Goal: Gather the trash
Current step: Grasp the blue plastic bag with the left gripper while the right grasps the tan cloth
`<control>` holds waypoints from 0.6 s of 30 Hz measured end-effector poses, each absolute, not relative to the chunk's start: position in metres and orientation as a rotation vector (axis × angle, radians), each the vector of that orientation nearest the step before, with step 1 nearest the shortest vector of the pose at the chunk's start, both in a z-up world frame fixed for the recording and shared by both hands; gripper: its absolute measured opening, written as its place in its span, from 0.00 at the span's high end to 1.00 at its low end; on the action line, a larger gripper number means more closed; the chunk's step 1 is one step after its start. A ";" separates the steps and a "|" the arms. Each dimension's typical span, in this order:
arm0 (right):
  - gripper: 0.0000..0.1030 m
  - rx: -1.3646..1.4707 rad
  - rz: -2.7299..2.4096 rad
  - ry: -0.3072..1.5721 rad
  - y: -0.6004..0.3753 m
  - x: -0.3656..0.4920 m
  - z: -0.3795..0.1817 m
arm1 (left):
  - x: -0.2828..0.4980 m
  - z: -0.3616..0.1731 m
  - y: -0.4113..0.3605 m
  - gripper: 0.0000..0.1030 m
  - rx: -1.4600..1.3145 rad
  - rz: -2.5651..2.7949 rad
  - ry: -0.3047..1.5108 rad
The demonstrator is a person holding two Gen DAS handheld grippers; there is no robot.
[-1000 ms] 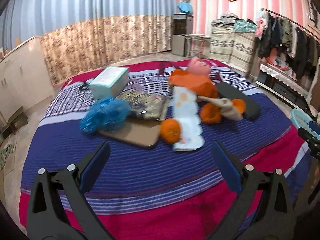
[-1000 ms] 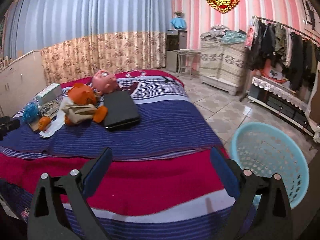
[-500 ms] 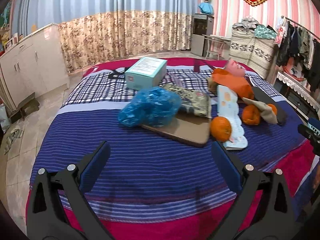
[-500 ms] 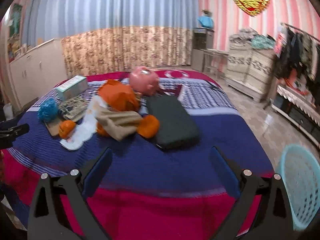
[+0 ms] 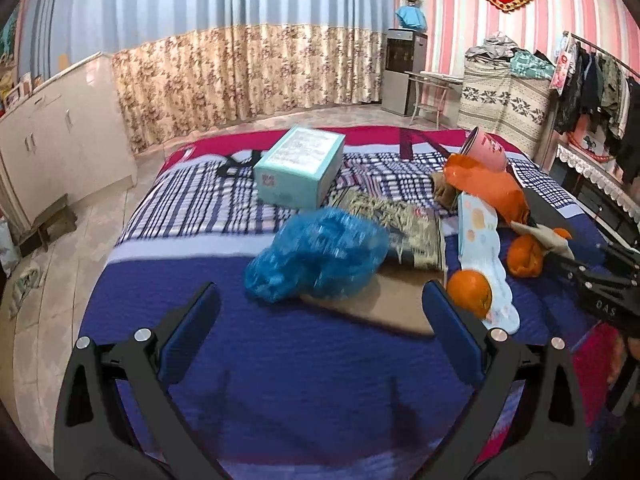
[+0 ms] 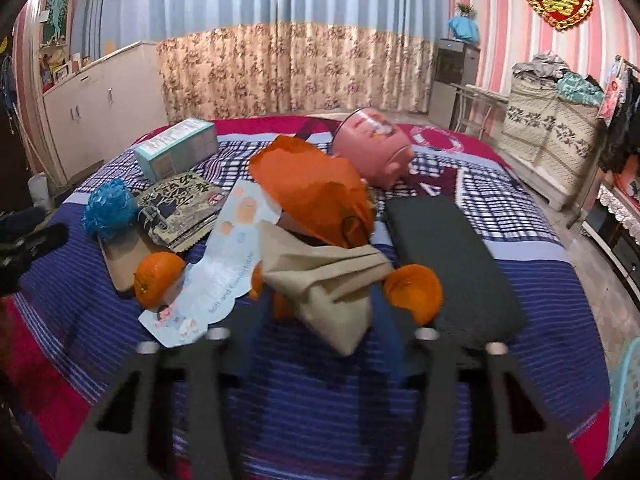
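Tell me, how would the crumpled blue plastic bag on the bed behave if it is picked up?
The crumpled blue plastic bag is probably very light and floppy: its thin film looks bunched and wrinkled. It would likely squash and sag when pinched. It should not roll, since it sits slumped on the flat brown cardboard piece.

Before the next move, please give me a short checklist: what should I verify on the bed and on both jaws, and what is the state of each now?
1. Left gripper jaws wide and empty: ok.
2. Blue plastic bag ahead of the left gripper, unobstructed: ok.
3. Right gripper jaws have just been closing around the beige crumpled paper; firm grip: cannot tell.
4. Oranges clear of the right jaws: not ok, one sits beside them.
5. Light blue basket within view: ok, only its edge.
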State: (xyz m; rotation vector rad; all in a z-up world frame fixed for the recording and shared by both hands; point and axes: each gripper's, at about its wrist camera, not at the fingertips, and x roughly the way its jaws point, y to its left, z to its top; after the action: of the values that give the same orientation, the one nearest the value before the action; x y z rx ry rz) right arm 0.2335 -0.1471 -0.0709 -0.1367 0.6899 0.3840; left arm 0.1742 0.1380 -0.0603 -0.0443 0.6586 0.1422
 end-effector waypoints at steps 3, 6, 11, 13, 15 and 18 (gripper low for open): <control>0.78 -0.134 0.407 0.686 -0.146 0.232 -0.070 | 0.197 -0.062 0.139 0.09 -0.051 0.134 0.665; 0.84 -0.128 0.415 0.659 -0.151 0.224 -0.061 | 0.220 -0.072 0.142 0.34 -0.045 0.133 0.724; 0.85 -0.103 0.430 0.617 -0.162 0.211 -0.041 | 0.224 -0.075 0.143 0.69 -0.034 0.134 0.751; 0.85 -0.082 0.433 0.595 -0.170 0.203 -0.032 | 0.213 -0.064 0.142 0.71 -0.045 0.130 0.715; 0.85 -0.074 0.430 0.577 -0.178 0.197 -0.025 | 0.201 -0.050 0.137 0.72 -0.028 0.136 0.673; 0.85 -0.051 0.416 0.556 -0.195 0.185 -0.016 | 0.182 -0.025 0.126 0.72 -0.012 0.137 0.597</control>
State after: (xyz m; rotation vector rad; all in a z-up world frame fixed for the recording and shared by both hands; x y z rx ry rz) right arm 0.1852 -0.1947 -0.0165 -0.0506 0.5558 0.4160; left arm 0.1819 0.1260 -0.0250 -0.0123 0.5973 0.1367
